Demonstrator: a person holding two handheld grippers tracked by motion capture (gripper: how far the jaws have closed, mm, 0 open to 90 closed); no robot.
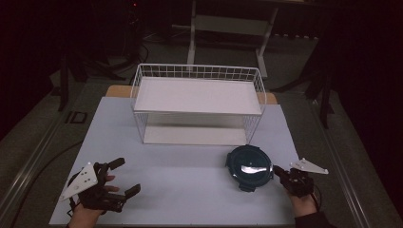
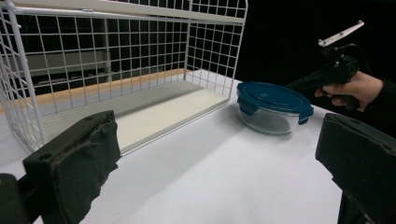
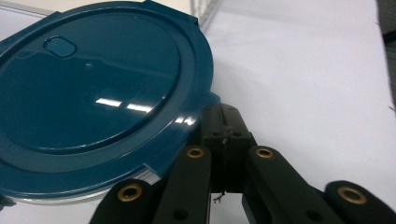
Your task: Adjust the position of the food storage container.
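A round clear container with a dark blue clip-on lid point(image 1: 249, 167) point(image 2: 273, 100) point(image 3: 93, 93) sits on the white table top in front of the rack's right end. My right gripper point(image 1: 276, 169) point(image 3: 223, 116) is shut, and its tips lie against a latch tab on the lid's right rim. I cannot tell whether the tab is pinched between the jaws. In the left gripper view the right gripper point(image 2: 294, 86) reaches the lid from behind, held by a hand. My left gripper point(image 1: 124, 177) point(image 2: 215, 158) rests open at the table's front left with nothing between its fingers.
A white wire rack point(image 1: 197, 95) point(image 2: 140, 60) with a solid upper shelf and a lower board stands at the back middle of the table point(image 1: 190, 190). Dark floor and stand legs lie beyond the table's edges.
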